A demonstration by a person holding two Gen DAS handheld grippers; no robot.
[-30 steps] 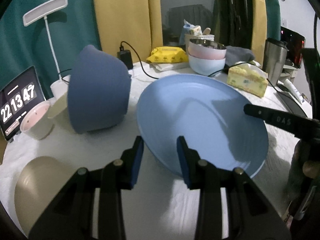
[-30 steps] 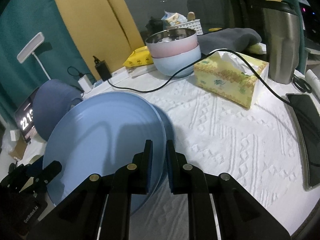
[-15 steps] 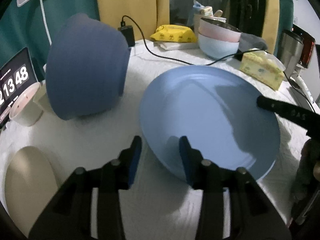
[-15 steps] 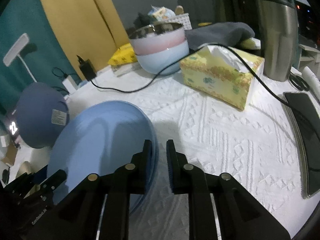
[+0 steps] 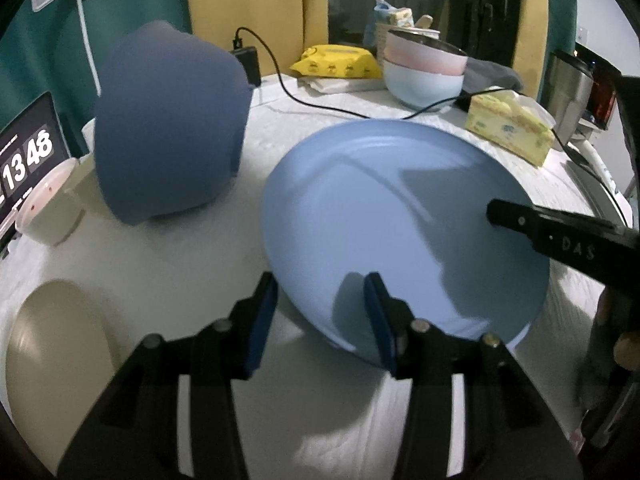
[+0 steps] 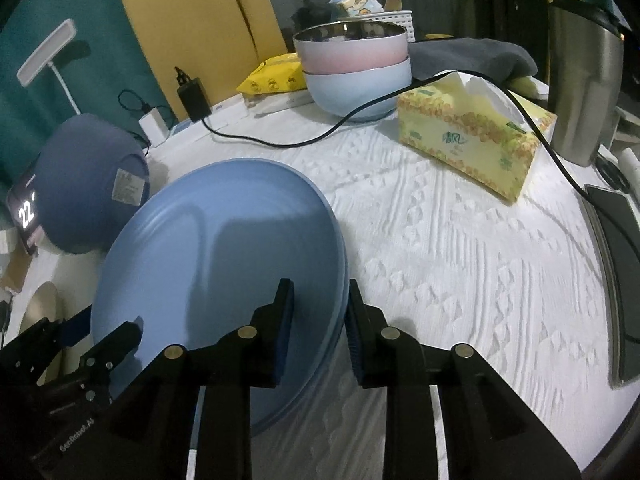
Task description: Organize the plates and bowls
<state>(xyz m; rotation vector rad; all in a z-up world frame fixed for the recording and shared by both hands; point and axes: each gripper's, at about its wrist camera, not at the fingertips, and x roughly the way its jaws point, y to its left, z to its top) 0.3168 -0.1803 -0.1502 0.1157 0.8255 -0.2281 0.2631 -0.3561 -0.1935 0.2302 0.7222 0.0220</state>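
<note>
In the left wrist view the light blue plate [image 5: 404, 236] is lying on the white tablecloth [image 5: 160, 256], its near rim sitting between the fingers of the left gripper [image 5: 322, 316], whose jaws have just been opening and are now standing clear of the rim, released; in the right wrist view the plate's right edge is passing between the fingers of the right gripper [image 6: 320, 332], which has likewise just been opening and is gripping nothing.
</note>
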